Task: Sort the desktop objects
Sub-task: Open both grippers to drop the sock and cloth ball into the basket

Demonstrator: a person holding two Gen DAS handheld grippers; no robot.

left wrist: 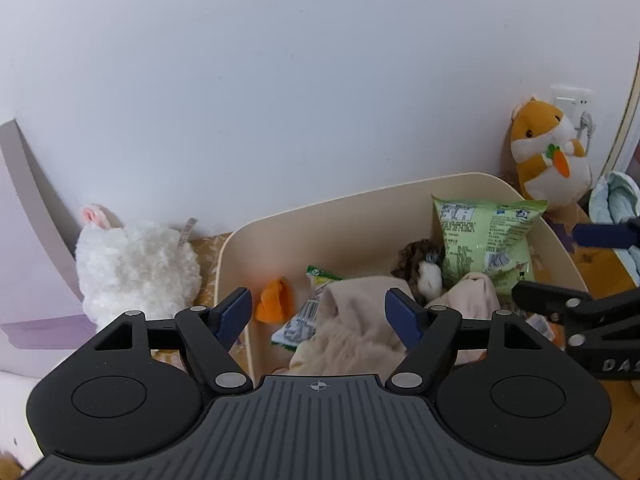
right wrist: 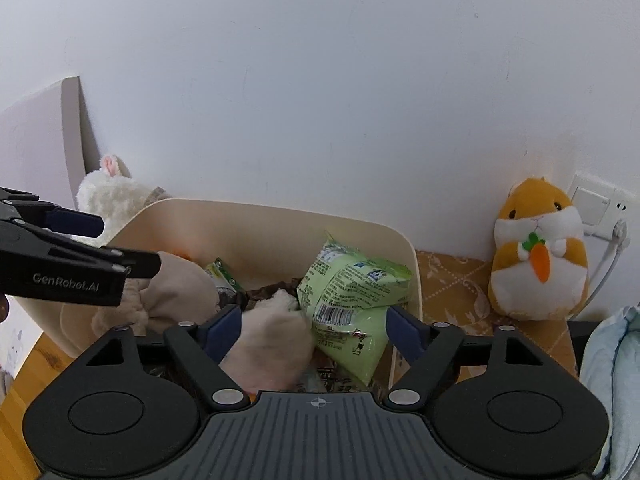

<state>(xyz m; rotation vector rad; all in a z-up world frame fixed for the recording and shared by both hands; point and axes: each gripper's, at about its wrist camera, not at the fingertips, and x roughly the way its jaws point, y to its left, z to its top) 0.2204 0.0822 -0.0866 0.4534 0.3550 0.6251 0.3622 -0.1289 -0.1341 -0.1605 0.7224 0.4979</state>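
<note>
We see our left claw (left wrist: 318,312) spread wide, empty, above the cream bin (left wrist: 360,200); our right claw (right wrist: 314,330) likewise spread. Beneath them a beige plush (left wrist: 360,320) half-buries a green snack bag (right wrist: 352,292); underlying items stay indistinct.

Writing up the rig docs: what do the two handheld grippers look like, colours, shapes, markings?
Both match. The left gripper and right gripper have matte black linkage arms with silver rivets, round black discs either side, dark blue ribbed finger pads, and a grey ribbed base with a small crosshair mark. White "GenRobot.AI" lettering runs along the left gripper's side. No cables or sleeves show.
</note>
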